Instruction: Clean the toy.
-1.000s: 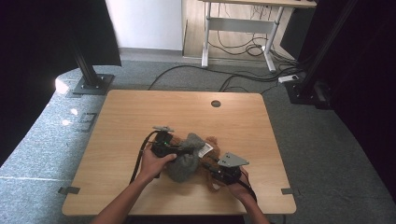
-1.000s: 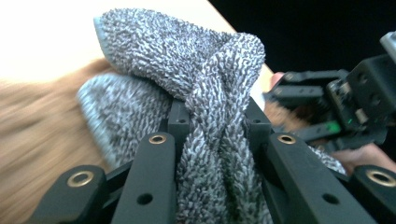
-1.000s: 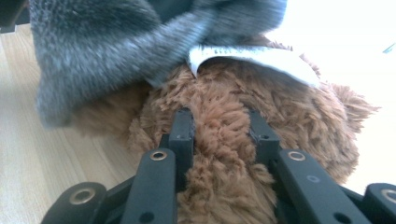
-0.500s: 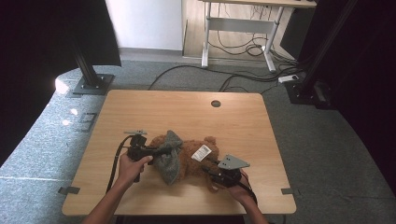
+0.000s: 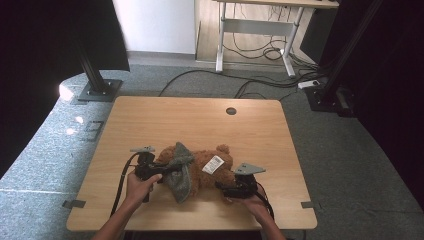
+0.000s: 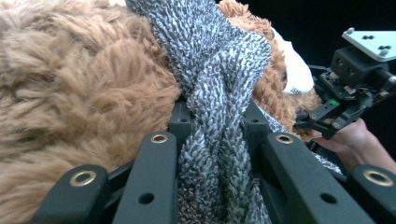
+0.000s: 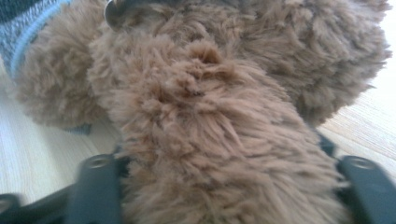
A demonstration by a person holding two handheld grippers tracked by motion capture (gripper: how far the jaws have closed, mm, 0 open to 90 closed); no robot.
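A brown plush bear [image 5: 207, 170] lies on the wooden table [image 5: 190, 120] with a white tag [image 5: 214, 164] on it. A grey knit garment [image 5: 181, 172] drapes over its left part. My left gripper [image 5: 162, 176] is at the bear's left, shut on a twisted bunch of the knit [image 6: 219, 93] beside the brown fur [image 6: 79, 84]. My right gripper [image 5: 220, 187] is at the bear's lower right. Its jaws have just been opening, and a furry limb [image 7: 210, 130] still lies between them. The right gripper [image 6: 303, 123] also shows far off in the left gripper view.
A round cable hole [image 5: 231, 111] sits near the table's far edge. Black stand bases [image 5: 97, 90] [image 5: 327, 97] and cables [image 5: 260, 85] lie on the floor beyond. The bear lies close to the table's front edge [image 5: 190, 225].
My left gripper has moved left with the grey knit, drawing it out from the bear. The bear has spread out and its white tag has come into sight. The right hand has stayed put.
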